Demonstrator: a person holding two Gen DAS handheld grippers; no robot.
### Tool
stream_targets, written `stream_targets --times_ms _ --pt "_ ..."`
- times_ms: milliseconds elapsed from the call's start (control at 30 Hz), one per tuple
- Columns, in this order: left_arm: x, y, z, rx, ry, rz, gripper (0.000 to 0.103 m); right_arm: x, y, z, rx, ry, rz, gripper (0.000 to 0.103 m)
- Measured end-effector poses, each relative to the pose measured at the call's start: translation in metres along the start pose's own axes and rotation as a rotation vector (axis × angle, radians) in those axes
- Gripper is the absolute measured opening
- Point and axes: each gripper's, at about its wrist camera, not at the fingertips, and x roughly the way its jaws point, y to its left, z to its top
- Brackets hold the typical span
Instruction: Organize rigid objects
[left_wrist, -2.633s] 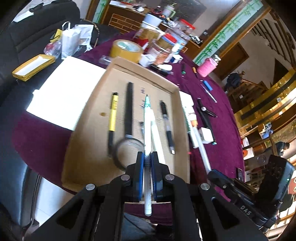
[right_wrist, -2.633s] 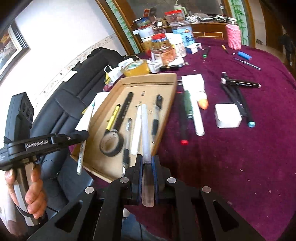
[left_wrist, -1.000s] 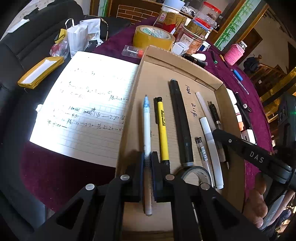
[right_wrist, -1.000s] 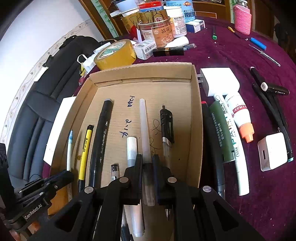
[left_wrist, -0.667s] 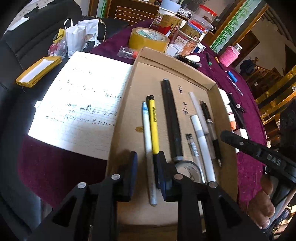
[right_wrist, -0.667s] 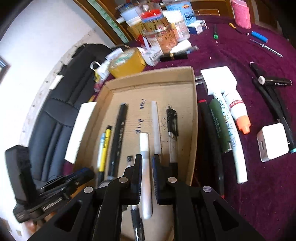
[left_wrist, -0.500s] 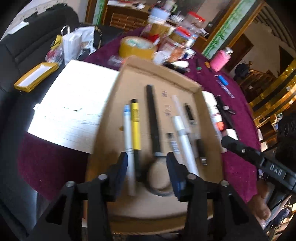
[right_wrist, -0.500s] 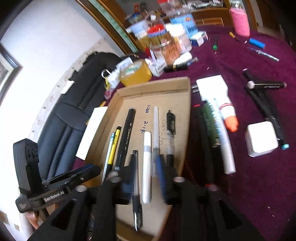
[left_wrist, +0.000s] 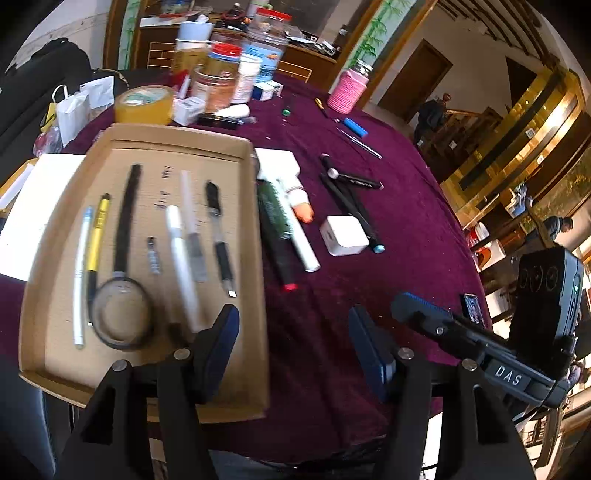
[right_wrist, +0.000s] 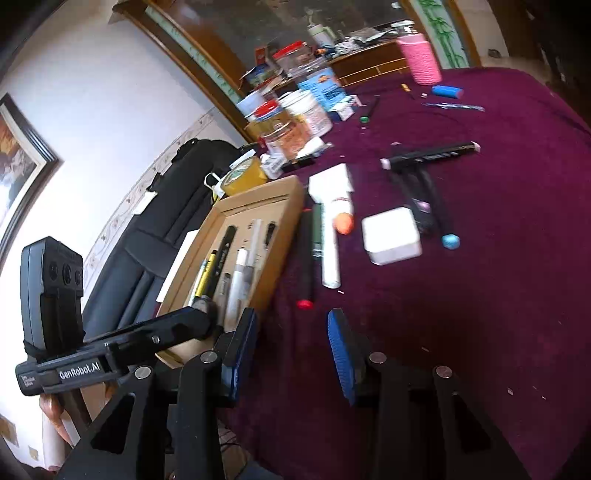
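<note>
cardboard tray (left_wrist: 255, 229) w/ pens lined up inside; left gripper (left_wrist: 293, 339) & right gripper (right_wrist: 291, 339) both opening, nothing btwn jaws

White wall (right_wrist: 110, 122) — framed picture (right_wrist: 18, 158), black chair (right_wrist: 155, 236) below.

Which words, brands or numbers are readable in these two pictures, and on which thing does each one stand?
"DAS": white letters on the right gripper, seen from the left wrist.
"GenRobot.AI": white letters on the left gripper, seen from the right wrist.
Handwritten marks on the floor of the cardboard tray: blurred, not readable.
Print on the green marker: blurred.
Labels on the jars at the far end of the table: too small to read.
</note>
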Motion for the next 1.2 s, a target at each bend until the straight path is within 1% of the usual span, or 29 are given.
stream_targets --times_ms 33,100,167,400,567,700,800,900,967,1000,1133,1200 --pt "0.003 -0.006 0.0 0.006 0.005 0.004 0.063 -0.004 -0.007 -0.002 0.01 -0.001 0.001 0.044" --pt "0.007 -0.016 -0.001 0.01 0.012 0.009 0.064 -0.012 -0.021 -0.005 0.039 -0.01 0.003 0.05" --pt "0.013 -0.027 -0.001 0.018 0.017 0.013 0.067 -0.018 -0.032 -0.006 0.059 -0.021 0.003 0.051" --pt "0.029 -0.049 0.003 0.043 0.043 0.026 0.068 -0.026 -0.054 0.012 0.063 -0.036 0.007 0.052" --pt "0.037 -0.055 0.009 0.049 0.049 0.022 0.068 -0.02 -0.063 0.038 0.055 -0.026 -0.009 0.052" --pt "0.045 -0.055 0.015 0.043 0.06 0.023 0.069 -0.01 -0.072 0.063 0.075 -0.004 -0.029 0.052" --pt "0.052 -0.052 0.019 0.038 0.067 0.017 0.069 0.0 -0.08 0.085 0.084 0.005 -0.076 0.052" --pt "0.058 -0.049 0.025 0.027 0.078 0.011 0.069 0.015 -0.092 0.101 0.123 0.042 -0.087 0.052" --pt "0.059 -0.047 0.03 0.026 0.069 0.006 0.069 0.026 -0.103 0.11 0.178 0.058 -0.106 0.052" --pt "0.058 -0.045 0.032 0.024 0.062 0.005 0.069 0.031 -0.106 0.114 0.186 0.067 -0.112 0.052" --pt "0.056 -0.04 0.04 0.025 0.047 -0.008 0.069 0.051 -0.111 0.135 0.169 0.097 -0.155 0.052" --pt "0.057 -0.036 0.043 0.018 0.042 -0.014 0.069 0.064 -0.117 0.146 0.188 0.122 -0.167 0.052"
